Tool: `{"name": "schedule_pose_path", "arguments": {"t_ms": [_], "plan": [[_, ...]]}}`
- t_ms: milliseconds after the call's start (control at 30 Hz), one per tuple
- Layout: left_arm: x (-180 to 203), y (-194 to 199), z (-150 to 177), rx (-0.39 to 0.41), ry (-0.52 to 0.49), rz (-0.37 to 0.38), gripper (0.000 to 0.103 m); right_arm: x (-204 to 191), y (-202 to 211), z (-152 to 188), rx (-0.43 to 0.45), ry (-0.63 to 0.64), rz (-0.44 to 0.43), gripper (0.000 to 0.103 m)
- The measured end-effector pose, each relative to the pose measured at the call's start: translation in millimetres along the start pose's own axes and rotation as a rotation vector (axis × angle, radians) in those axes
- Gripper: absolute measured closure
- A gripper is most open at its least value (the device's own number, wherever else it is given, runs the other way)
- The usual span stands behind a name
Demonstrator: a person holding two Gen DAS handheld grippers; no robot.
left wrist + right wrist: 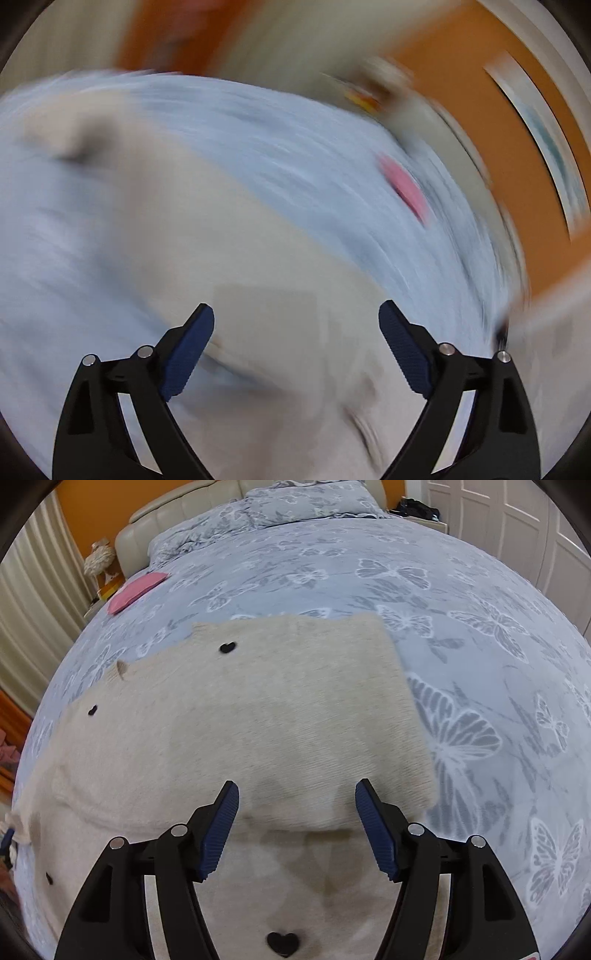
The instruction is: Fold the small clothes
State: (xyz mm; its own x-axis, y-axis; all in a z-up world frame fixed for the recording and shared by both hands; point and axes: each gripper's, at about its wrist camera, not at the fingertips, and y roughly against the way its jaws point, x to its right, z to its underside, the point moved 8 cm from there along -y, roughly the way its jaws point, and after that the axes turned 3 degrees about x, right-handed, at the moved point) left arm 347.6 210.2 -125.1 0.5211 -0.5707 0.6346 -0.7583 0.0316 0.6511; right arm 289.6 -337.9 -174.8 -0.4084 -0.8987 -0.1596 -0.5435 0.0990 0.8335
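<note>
A cream knitted garment (258, 716) with small black hearts lies partly folded on the blue butterfly-print bedspread (480, 627). A folded flap covers its middle, with the flap's edge just ahead of my right gripper (297, 794). That gripper is open and empty, held low over the garment. The left wrist view is heavily blurred by motion. My left gripper (297, 314) is open and empty above the same cream garment (240, 258).
A pink folded item (135, 590) lies at the far left edge of the bed; it also shows in the left wrist view (404, 188). Pillows (295, 502) and a cream headboard (177, 513) are at the far end. White wardrobe doors (517, 524) stand at right, curtains (33, 602) at left.
</note>
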Motion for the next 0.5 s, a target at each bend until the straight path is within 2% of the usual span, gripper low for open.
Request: {"name": "schedule_pose_path", "arguments": {"t_ms": [33,133,200,233,333,367,400,433,500], "plan": [[-39.2,7.0,-28.9,0.028,0.121,-0.039,0.012,-3.2,-0.2,0.7,0.000,0.009,0.002,0.038],[-127.0,16.5,-76.9,0.066,0.422,-0.064,0.009,-14.3,-0.1,3.6,0.004,0.033,0.004,0.038],[-155.3,10.4,-88.8,0.051,0.525,-0.061,0.009,-22.3,-1.1,6.9,0.003,0.056,0.011,0.038],[-160.9,4.3,-94.2,0.042,0.572,-0.008,0.009,-28.1,-2.3,9.1,0.002,0.077,0.016,0.038],[-143.2,-10.6,-104.8,0.038,0.517,0.043,0.011,-39.8,-3.8,13.6,0.007,0.124,0.033,0.037],[-137.7,-17.2,-107.8,0.028,0.493,0.049,0.023,-42.8,-3.8,15.1,0.011,0.136,0.039,0.036],[-135.0,-23.2,-108.8,0.014,0.467,0.053,0.043,-44.7,-3.9,16.0,0.013,0.144,0.042,0.036],[-129.8,-31.3,-111.0,-0.003,0.444,0.049,0.054,-47.0,-4.2,16.7,0.016,0.156,0.046,0.035],[-115.4,-45.6,-115.6,-0.034,0.366,0.019,0.086,-47.6,-4.5,17.1,0.018,0.163,0.049,0.035]]}}
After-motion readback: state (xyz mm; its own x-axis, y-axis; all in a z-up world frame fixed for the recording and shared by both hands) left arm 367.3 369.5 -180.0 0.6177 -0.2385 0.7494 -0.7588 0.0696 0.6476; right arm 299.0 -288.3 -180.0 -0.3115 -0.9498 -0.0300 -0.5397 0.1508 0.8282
